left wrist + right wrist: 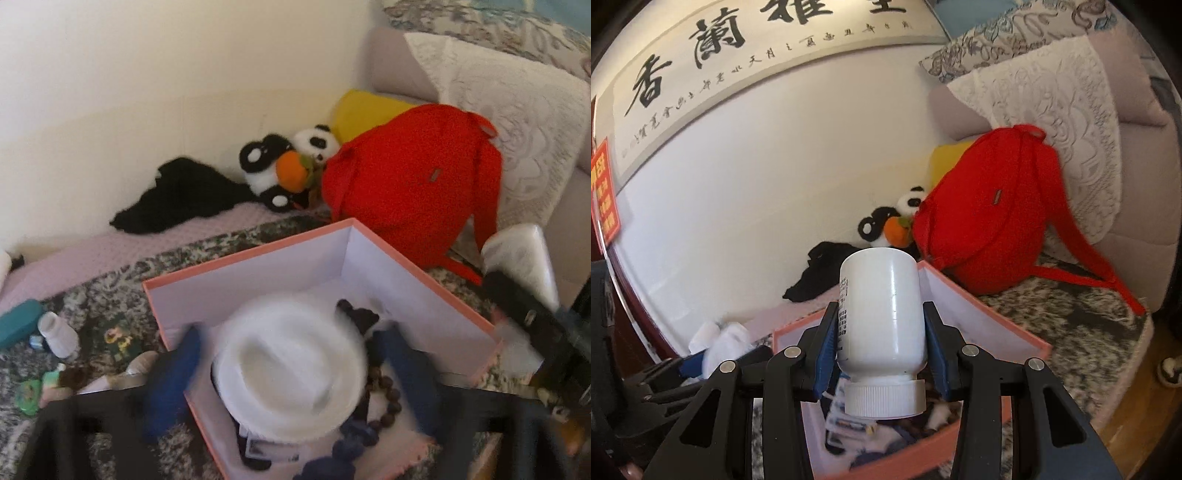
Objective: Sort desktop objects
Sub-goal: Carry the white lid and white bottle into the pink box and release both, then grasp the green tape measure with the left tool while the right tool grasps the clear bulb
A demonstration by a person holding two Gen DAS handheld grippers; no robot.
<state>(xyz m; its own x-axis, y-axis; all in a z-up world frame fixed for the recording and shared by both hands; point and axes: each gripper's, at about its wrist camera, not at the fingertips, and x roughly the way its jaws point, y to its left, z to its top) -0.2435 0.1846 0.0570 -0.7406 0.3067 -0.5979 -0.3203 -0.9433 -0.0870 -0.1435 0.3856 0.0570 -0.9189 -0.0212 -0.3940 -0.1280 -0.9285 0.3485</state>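
A white bottle (882, 317) stands nearly upright but inverted in the right gripper (882, 350) — long axis vertical, ribbed cap (885, 398) down, flat base up. The blue pads (825, 354) clamp its sides above the open pink box (993, 317). Inside the box lie dark cloth, a string of brown beads (388, 400) and paper packets, blurred. In the left wrist view, the left gripper (288, 362) has its fingers (173, 376) spread wide on either side of a fluffy white toy (291, 369) over the box; whether they grip it cannot be told. On the patterned rug (110, 295) to the left sit a second small white bottle (59, 332) and a teal case (18, 321). A red backpack (410, 177) and plush panda (280, 162) rest behind the box.
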